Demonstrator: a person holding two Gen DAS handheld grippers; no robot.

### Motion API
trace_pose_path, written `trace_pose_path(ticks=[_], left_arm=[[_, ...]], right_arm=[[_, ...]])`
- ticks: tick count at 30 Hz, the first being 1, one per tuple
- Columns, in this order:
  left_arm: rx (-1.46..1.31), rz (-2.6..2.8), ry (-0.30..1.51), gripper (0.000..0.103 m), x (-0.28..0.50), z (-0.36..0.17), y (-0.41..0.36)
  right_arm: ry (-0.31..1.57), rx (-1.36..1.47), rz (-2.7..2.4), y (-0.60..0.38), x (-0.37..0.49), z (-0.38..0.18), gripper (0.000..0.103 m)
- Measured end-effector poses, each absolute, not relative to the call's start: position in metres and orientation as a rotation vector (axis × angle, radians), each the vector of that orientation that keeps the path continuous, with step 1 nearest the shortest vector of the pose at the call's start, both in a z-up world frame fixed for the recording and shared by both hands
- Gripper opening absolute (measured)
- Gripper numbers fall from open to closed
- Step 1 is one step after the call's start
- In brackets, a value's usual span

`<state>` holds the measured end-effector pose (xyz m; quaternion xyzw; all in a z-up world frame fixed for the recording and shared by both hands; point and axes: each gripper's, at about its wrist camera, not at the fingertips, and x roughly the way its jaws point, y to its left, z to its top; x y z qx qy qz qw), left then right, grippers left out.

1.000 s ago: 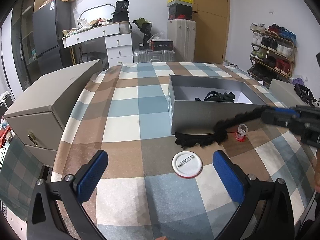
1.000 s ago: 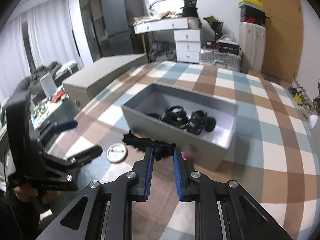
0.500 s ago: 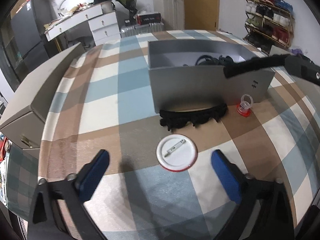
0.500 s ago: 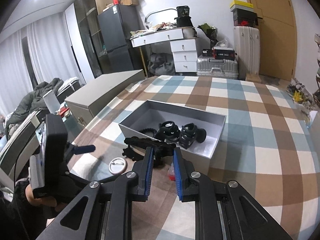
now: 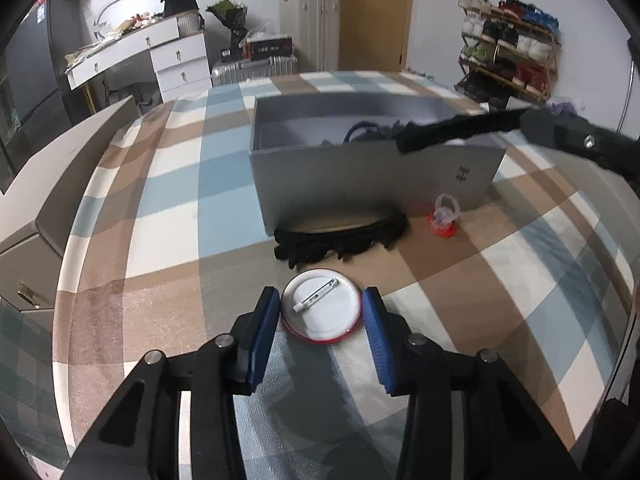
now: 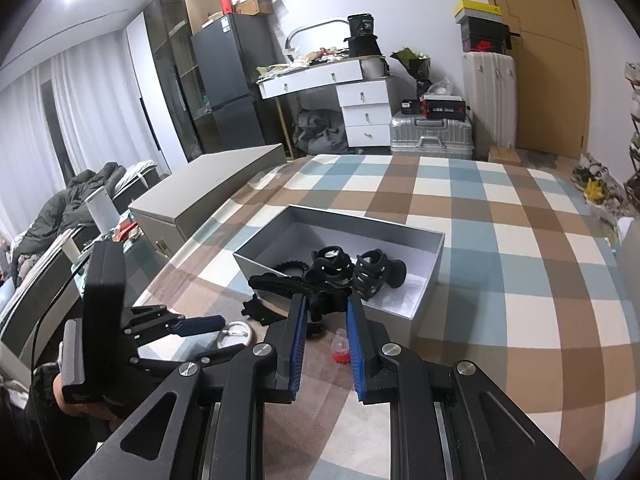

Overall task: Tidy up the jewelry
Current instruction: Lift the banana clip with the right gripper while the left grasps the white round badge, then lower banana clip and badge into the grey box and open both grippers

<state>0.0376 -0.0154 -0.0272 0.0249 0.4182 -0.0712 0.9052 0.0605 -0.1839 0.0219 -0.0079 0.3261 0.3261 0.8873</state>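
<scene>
A round white pin badge [image 5: 320, 314] with a red rim lies back up on the checked tablecloth. My left gripper [image 5: 320, 295] is closing on it, and both blue pads touch its rim. The right gripper [image 6: 324, 314] is shut on a long black hair clip [image 6: 292, 283], held in the air over the near wall of the open grey box [image 5: 360, 184]. In the left wrist view that clip [image 5: 456, 130] juts out above the box. Black hair claws [image 6: 372, 272] lie inside the box. A black toothed hair band [image 5: 340, 240] and a small red and clear trinket [image 5: 442, 220] lie in front of it.
A long grey case with a brass drawer pull [image 5: 52, 184] stands off the table's left edge. The tablecloth [image 5: 168, 200] runs bare to the left of and behind the box. A white dresser [image 6: 360, 96], suitcases and a shoe rack [image 5: 508, 48] stand further back.
The left gripper came down and forward to the badge, and its jaws went from wide open to closed around it. The right gripper lifted the black clip from table level to above the box.
</scene>
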Motion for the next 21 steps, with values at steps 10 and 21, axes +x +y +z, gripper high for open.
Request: trace_pose_path(ticks=[10, 21], left_arm=[[-0.067, -0.163, 0.657, 0.037, 0.037, 0.013, -0.001], [-0.065, -0.175, 0.524, 0.037, 0.073, 0.029, -0.01]], right_arm=[[0.645, 0.034, 0.639, -0.196, 0.063, 0.028, 0.019], [0.642, 0.124, 0.547, -0.218, 0.079, 0.025, 0.019]])
